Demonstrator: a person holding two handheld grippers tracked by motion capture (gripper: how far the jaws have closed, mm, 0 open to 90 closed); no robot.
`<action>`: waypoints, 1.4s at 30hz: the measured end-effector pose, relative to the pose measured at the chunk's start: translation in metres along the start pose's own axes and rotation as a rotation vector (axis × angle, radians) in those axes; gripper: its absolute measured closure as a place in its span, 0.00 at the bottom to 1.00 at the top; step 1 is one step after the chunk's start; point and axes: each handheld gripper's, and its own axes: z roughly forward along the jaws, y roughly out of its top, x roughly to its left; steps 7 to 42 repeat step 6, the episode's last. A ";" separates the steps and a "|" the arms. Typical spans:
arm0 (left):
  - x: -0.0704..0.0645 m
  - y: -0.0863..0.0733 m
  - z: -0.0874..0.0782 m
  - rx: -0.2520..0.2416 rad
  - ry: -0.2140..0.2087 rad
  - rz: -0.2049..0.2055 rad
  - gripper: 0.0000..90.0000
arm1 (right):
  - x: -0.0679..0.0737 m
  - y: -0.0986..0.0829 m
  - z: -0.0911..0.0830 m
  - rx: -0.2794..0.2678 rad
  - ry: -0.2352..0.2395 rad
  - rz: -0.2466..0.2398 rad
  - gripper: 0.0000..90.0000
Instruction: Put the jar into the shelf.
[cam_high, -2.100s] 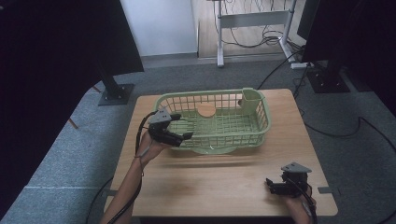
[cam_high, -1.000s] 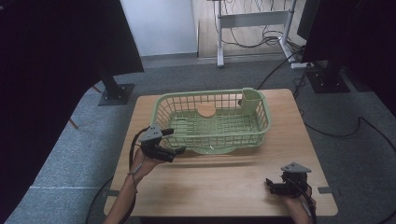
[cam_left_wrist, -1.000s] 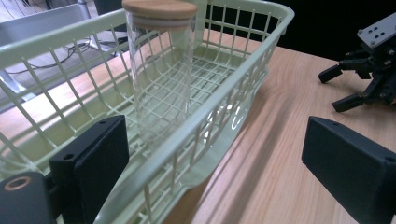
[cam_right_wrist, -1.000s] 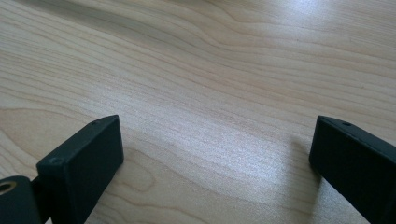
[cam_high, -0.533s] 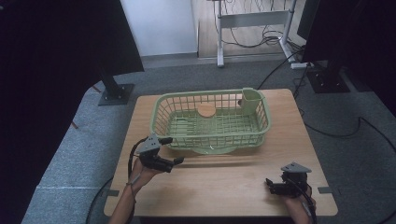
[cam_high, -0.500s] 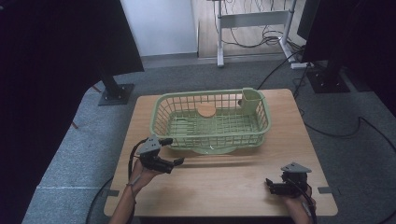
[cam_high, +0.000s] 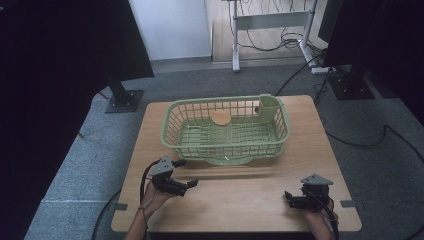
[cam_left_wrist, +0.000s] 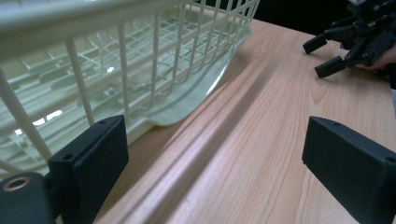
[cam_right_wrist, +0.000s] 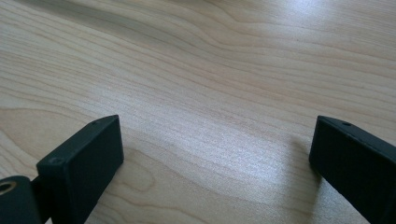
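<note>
With both claws spread and empty, ease left gripper (cam_high: 184, 176) ahead to the basket (cam_high: 226, 150) wall, keeping clear.

The left hand-held gripper (cam_high: 181, 175) sits low near the worktop's (cam_high: 240, 200) front-left corner, jaws spread wide and empty; the right hand-held gripper (cam_high: 292, 199) rests near the front-right corner, jaws likewise wide apart

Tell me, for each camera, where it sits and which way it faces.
High view: above the person's side, looking forward and down at the table and basket; both forearms enter below.
Left gripper view: rides the left gripper, facing the basket and the right gripper.
Right gripper view: rides the right gripper, facing bare table.
All share the table.
</note>
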 end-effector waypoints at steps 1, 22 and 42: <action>0.000 -0.002 0.001 0.003 0.002 -0.001 0.08 | 0.000 0.000 0.000 0.000 0.000 0.000 0.03; -0.001 -0.012 0.004 0.017 0.006 -0.009 0.08 | 0.000 0.000 0.000 0.000 0.000 0.000 0.03; -0.001 -0.012 0.004 0.017 0.006 -0.009 0.08 | 0.000 0.000 0.000 0.000 0.000 0.000 0.03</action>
